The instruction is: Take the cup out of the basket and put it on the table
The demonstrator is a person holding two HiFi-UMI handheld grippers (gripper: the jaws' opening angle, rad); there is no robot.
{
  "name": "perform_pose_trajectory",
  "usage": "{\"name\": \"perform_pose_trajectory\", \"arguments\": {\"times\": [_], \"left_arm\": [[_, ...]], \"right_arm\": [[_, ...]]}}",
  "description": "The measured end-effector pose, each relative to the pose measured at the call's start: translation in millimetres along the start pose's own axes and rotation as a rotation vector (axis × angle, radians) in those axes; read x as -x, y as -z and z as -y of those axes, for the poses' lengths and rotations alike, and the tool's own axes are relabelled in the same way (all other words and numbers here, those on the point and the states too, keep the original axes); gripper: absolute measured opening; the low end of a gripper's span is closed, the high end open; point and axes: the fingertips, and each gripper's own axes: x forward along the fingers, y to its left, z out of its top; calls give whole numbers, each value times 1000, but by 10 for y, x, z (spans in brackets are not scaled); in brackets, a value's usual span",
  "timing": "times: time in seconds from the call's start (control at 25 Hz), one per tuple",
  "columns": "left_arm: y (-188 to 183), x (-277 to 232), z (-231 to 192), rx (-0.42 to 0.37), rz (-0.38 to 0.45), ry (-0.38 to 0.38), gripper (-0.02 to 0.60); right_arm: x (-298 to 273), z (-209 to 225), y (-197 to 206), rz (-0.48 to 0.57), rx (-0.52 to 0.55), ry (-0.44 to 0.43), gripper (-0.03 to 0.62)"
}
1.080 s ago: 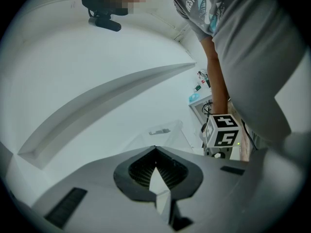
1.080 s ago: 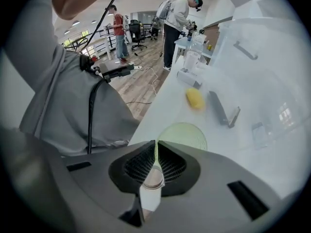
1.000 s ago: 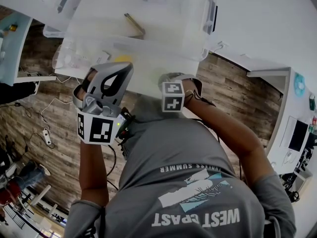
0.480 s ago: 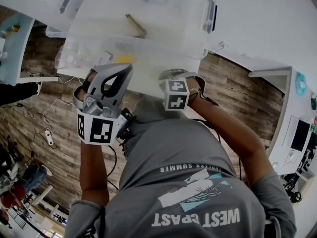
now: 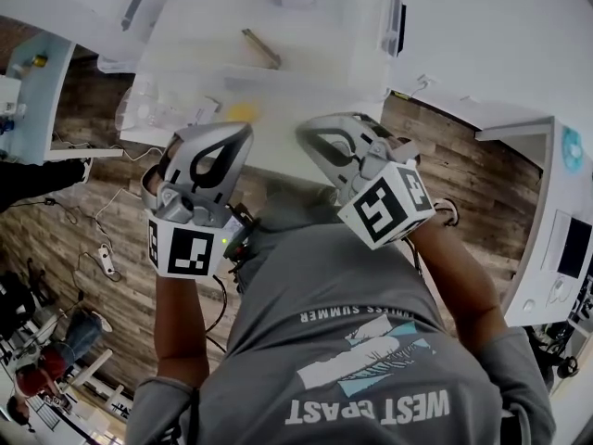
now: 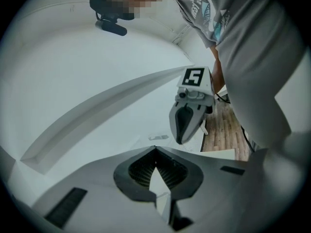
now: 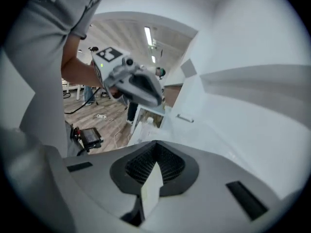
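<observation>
A clear plastic basket point(image 5: 357, 72) stands on the white table point(image 5: 482, 35) ahead of me. Through its near wall shows a faint yellow shape point(image 5: 243, 111), perhaps the cup; I cannot make it out fully. My left gripper point(image 5: 241, 133) is held at chest height just short of the basket, jaws shut and empty point(image 6: 155, 148). My right gripper point(image 5: 310, 130) hangs beside it at the same height; its jaws have just been closing and are shut with nothing between them point(image 7: 155, 143). Each gripper view shows the other gripper, right point(image 6: 181, 139) and left point(image 7: 156, 100).
A brown stick point(image 5: 262, 49) lies in the basket, which has a black latch point(image 5: 396, 26) on its right end. Wooden floor with cables point(image 5: 102, 258) lies below. A white desk with a screen point(image 5: 570, 248) stands at the right, a pale shelf point(image 5: 32, 100) at the left.
My right gripper has risen from low by my body to chest height beside the left one, its marker cube now nearer the camera. The left gripper has barely shifted.
</observation>
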Motion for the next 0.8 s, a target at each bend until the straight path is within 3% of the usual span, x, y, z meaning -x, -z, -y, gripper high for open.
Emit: {"name": "perform_pose_trajectory", "arguments": {"times": [0.08, 0.28, 0.8], "left_arm": [[-20, 35, -24, -3, 14, -5, 8], [-22, 216, -114, -8, 32, -17, 8], [227, 1192, -56, 19, 114, -6, 8]], "right_arm": [[220, 90, -248, 55, 6, 55, 11], [549, 148, -535, 74, -10, 141, 11], [462, -322, -1030, 10, -85, 281, 11]]}}
